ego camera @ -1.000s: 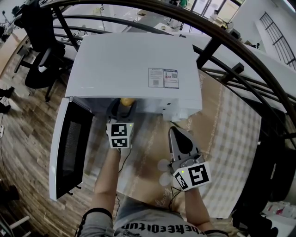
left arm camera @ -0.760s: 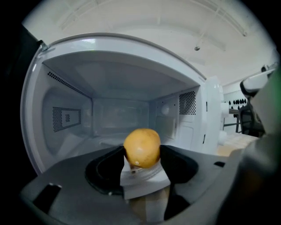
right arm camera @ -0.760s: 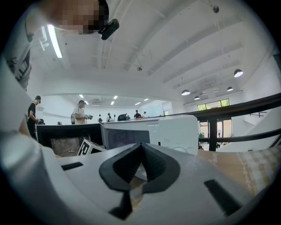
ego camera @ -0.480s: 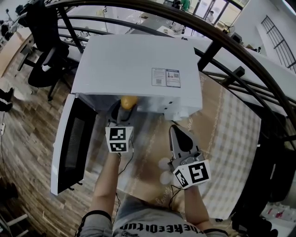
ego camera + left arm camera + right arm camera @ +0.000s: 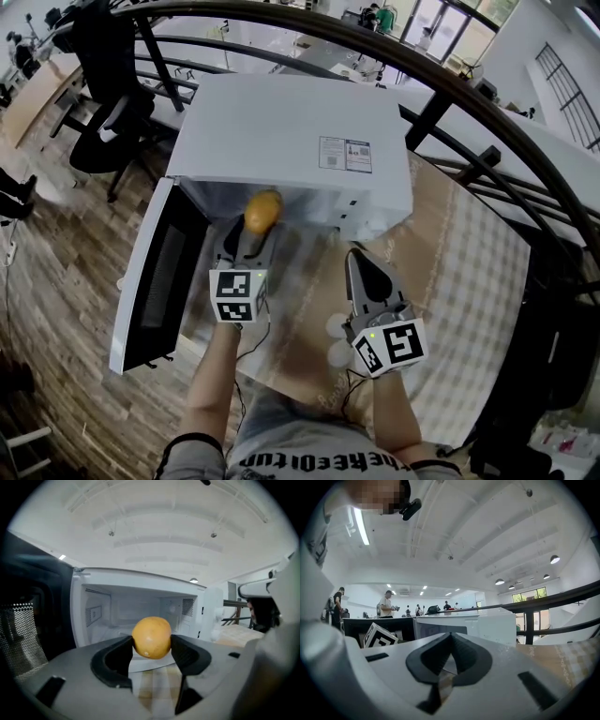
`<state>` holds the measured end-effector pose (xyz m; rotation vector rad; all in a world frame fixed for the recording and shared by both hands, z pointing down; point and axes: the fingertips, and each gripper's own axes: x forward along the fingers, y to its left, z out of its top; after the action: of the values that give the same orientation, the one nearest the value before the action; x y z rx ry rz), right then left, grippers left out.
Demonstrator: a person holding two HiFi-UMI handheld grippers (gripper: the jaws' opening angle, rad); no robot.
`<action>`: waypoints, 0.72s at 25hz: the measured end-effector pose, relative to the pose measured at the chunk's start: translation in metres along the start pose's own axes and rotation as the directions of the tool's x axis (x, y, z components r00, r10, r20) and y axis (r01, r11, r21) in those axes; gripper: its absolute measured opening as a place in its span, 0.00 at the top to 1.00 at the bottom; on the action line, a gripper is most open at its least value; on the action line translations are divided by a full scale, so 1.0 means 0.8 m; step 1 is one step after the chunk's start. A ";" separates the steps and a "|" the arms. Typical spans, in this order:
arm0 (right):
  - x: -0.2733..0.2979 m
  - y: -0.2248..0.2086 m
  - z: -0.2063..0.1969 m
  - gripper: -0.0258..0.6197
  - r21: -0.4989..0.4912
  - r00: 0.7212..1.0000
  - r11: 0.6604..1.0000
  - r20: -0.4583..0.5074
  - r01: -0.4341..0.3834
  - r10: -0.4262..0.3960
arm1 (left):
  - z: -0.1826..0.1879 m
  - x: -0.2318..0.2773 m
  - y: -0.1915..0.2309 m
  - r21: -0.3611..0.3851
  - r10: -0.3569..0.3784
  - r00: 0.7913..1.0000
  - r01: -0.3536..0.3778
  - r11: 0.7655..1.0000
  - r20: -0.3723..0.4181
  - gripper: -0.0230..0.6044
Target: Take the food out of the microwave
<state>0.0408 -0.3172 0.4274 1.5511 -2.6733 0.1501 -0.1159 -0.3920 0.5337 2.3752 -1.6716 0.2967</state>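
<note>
A round orange fruit point(image 5: 262, 212) is clamped between the pads of my left gripper point(image 5: 259, 217), just outside the open cavity of the white microwave point(image 5: 291, 141). In the left gripper view the orange fruit point(image 5: 151, 637) sits squeezed between both jaws of the left gripper point(image 5: 152, 645), with the empty white cavity point(image 5: 136, 616) behind it. My right gripper point(image 5: 361, 265) hovers over the table to the right, jaws together with nothing in them. The right gripper point(image 5: 451, 639) shows its tips touching in its own view.
The microwave door point(image 5: 155, 277) hangs open to the left, beside my left arm. A checked cloth point(image 5: 469, 281) and a brown mat point(image 5: 309, 328) cover the table. A dark curved railing point(image 5: 450, 84) runs behind, and an office chair point(image 5: 103, 103) stands at the far left.
My left gripper has drawn back out of the microwave toward me and lifted a little, bringing the orange fruit into full view. The right gripper has barely shifted.
</note>
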 end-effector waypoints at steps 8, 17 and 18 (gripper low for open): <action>-0.014 0.019 0.013 0.95 -0.003 1.000 1.000 0.020 -0.015 0.015 | 0.017 -0.049 -0.001 -0.008 0.013 1.000 -0.013 1.000 0.027 0.56; -0.032 0.046 0.026 0.95 -0.009 0.999 0.999 0.040 -0.037 0.037 | 0.039 -0.105 -0.008 -0.023 0.015 0.998 -0.014 1.000 0.056 0.56; -0.034 0.050 0.029 0.95 -0.011 0.998 0.999 0.042 -0.039 0.040 | 0.042 -0.111 -0.008 -0.023 0.015 0.998 -0.014 1.000 0.057 0.56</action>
<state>0.0196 -0.2768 0.3999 1.5162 -2.7335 0.1064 -0.1380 -0.3198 0.4758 2.3774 -1.7089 0.2135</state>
